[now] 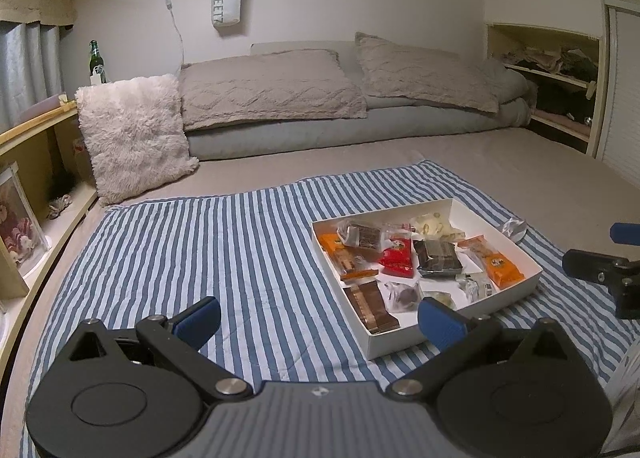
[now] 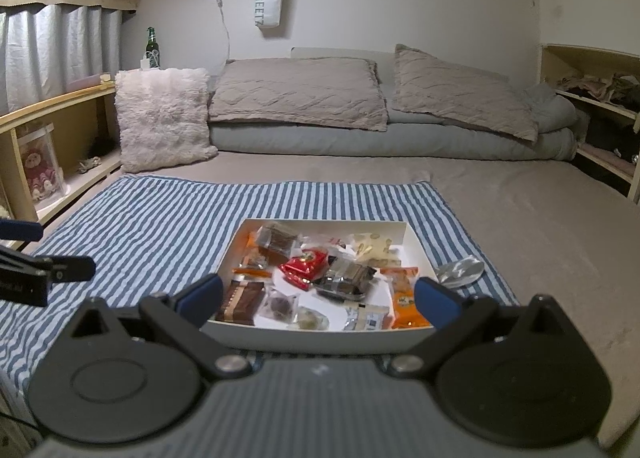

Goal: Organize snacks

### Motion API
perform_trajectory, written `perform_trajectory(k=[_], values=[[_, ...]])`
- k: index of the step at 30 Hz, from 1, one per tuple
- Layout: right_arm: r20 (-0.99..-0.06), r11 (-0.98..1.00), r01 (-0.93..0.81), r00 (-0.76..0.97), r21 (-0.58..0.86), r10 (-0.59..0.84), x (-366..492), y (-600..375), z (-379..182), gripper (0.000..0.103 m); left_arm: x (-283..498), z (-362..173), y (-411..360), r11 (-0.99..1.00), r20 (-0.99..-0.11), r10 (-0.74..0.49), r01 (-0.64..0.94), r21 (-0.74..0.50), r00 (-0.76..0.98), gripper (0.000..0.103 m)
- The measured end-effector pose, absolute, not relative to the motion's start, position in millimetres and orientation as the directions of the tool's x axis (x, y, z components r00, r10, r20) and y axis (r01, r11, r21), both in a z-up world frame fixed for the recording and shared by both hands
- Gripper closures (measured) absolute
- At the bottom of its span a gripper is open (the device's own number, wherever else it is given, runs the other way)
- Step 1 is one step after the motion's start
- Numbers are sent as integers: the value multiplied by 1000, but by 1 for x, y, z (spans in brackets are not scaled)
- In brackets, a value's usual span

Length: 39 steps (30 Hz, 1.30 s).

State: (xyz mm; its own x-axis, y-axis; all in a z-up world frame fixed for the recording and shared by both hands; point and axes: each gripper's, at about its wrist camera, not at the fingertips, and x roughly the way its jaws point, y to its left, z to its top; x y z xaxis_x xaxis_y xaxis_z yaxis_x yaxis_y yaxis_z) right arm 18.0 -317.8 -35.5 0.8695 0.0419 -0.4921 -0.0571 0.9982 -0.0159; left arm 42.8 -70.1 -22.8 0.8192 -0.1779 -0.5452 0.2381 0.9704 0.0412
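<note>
A shallow white box (image 1: pixel 452 338) (image 2: pixel 312 338) sits on a blue-striped cloth (image 1: pixel 224 258) (image 2: pixel 152 225) on the bed. It holds several wrapped snacks: a red packet (image 1: pixel 397 258) (image 2: pixel 304 266), orange packets (image 1: pixel 500 266) (image 2: pixel 406 298), a dark foil packet (image 1: pixel 438 258) (image 2: pixel 346 280) and a brown bar (image 1: pixel 372 306) (image 2: pixel 240 300). A silver wrapper (image 1: pixel 514 226) (image 2: pixel 460 272) lies outside, right of the box. My left gripper (image 1: pixel 320 318) is open and empty, left of the box's near corner. My right gripper (image 2: pixel 318 298) is open and empty above the box's near edge.
A fluffy pillow (image 1: pixel 132 137) (image 2: pixel 164 121) leans at the back left. Folded grey bedding and pillows (image 1: pixel 340 97) (image 2: pixel 360 113) line the wall. Wooden shelves (image 1: pixel 36 129) (image 2: pixel 52 105) run along the left, and a shelf nook (image 1: pixel 552 73) (image 2: pixel 600 97) is on the right.
</note>
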Motion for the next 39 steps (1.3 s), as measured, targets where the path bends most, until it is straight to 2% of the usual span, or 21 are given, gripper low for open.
perform_trajectory(k=[39], values=[[-499, 998, -67, 865, -15, 51, 18, -312, -37, 0, 43, -20, -66, 971, -542, -172, 233, 45, 823, 0]])
